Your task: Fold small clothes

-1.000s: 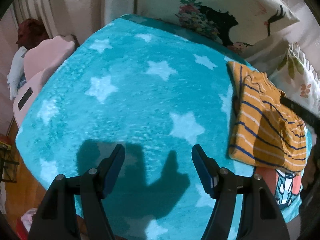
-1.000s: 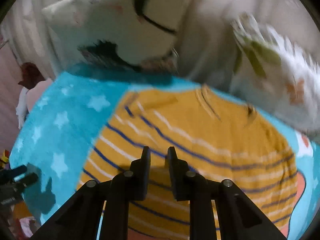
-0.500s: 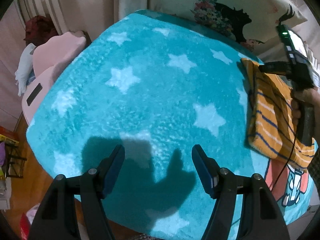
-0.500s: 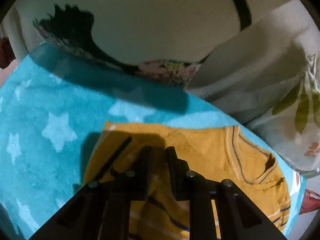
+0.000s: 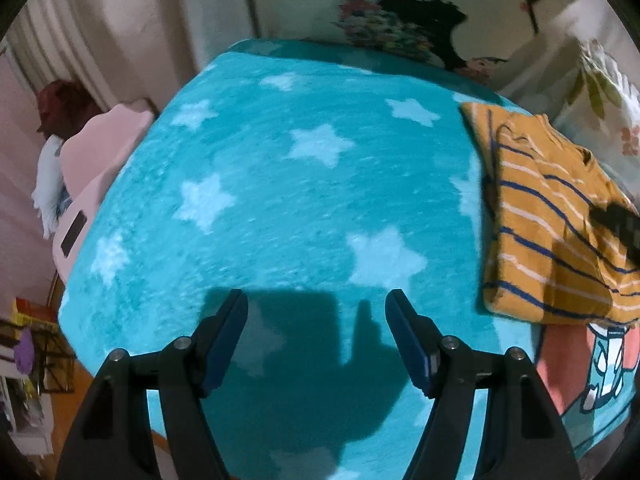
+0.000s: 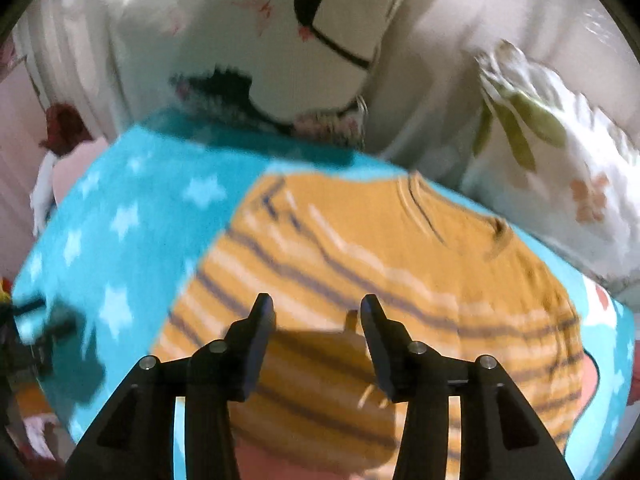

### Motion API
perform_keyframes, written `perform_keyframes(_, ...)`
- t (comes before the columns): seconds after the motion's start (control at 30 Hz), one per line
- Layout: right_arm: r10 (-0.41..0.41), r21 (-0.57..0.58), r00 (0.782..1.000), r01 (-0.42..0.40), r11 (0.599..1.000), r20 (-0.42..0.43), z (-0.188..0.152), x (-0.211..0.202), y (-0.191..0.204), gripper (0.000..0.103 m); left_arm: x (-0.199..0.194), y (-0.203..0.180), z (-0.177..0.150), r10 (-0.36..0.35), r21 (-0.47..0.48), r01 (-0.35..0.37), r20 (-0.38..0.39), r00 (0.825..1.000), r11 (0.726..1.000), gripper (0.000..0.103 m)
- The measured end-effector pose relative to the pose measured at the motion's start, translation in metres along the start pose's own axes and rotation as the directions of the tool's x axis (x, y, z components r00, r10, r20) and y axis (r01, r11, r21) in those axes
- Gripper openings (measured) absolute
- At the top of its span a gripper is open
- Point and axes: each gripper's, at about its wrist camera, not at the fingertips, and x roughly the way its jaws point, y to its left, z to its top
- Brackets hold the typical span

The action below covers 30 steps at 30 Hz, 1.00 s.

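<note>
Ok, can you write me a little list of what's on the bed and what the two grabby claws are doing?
surface: turquoise star blanket
clothing: folded yellow striped shirt lying on the blanket, toward its right side
under the shirt: a pink cartoon-print piece sticks out at the near edge
left gripper: open, empty, over bare blanket, apart from the shirt
right gripper: open, empty, above the shirt; contact cannot be told
behind: printed pillows
image quality: right wrist view is blurred
</note>
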Motion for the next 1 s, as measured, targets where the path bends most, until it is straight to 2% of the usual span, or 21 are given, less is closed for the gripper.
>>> perform_keyframes(0.13,-0.031,-0.011,0.999,0.031,0.999,-0.037,-0.044,-0.006,-0.005,0.050,0.000,-0.022,0.004,-0.007,0.051,0.006,0.006,1.000,0.999,0.071)
perform_keyframes(0.3,-0.048,0.021,0.998,0.049,0.999,-0.041,-0.068,-0.012,-0.015,0.052,0.003,-0.042,0.009,-0.019,0.097,0.018,0.003,1.000,0.995,0.072)
perform_keyframes(0.57,-0.014,0.053,1.000,0.014,0.998,-0.008,-0.065,-0.011,-0.009,0.054,0.010,-0.057,0.012,-0.017,0.124,0.019,-0.012,1.000,0.992,0.072)
perform_keyframes(0.67,-0.005,0.018,1.000,0.004,1.000,0.008,-0.063,-0.009,0.004,0.058,0.015,-0.057,0.016,-0.012,0.120,0.015,-0.023,1.000,0.993,0.072)
perform_keyframes(1.0,0.023,-0.099,0.999,-0.019,0.995,0.036,-0.059,0.002,0.045,0.058,0.031,-0.051,0.026,0.012,0.114,-0.008,-0.041,0.999,0.993,0.073)
